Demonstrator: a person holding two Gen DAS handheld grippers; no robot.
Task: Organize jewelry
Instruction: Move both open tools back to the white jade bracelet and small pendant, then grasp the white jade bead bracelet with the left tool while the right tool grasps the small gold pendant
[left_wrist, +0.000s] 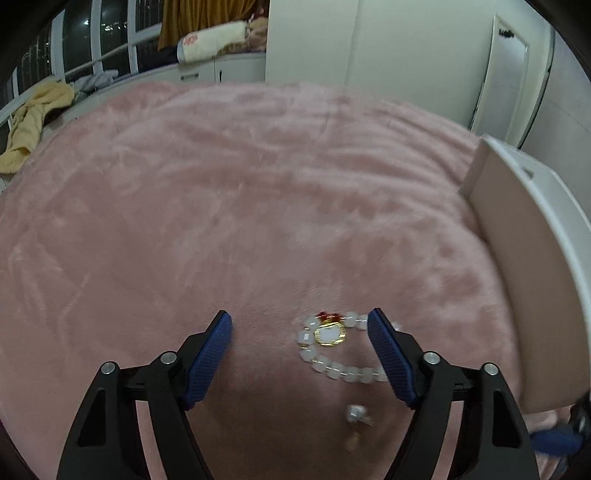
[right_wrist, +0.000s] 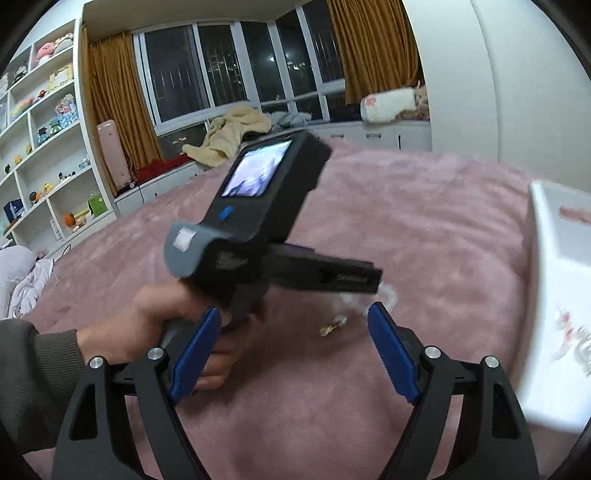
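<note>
A white bead bracelet (left_wrist: 334, 363) with a gold-rimmed pendant (left_wrist: 330, 335) lies on the pink blanket (left_wrist: 221, 184), between my open left gripper's (left_wrist: 300, 325) fingers, nearer the right one. A small earring (left_wrist: 356, 413) lies just below it, blurred. In the right wrist view my right gripper (right_wrist: 294, 319) is open and empty. The left gripper body (right_wrist: 258, 206), held by a hand, hovers above the bracelet (right_wrist: 386, 295) and a small gold piece (right_wrist: 332, 326). A white jewelry box (right_wrist: 554, 295) at the right holds some pieces (right_wrist: 569, 339); it also shows in the left wrist view (left_wrist: 517, 240).
The pink blanket covers a bed. A window bench with a yellow cloth (right_wrist: 229, 136) and a rolled towel (right_wrist: 391, 101) runs behind it. Shelves with toys (right_wrist: 48, 122) stand at the left. White wardrobe doors (left_wrist: 369, 40) stand at the back.
</note>
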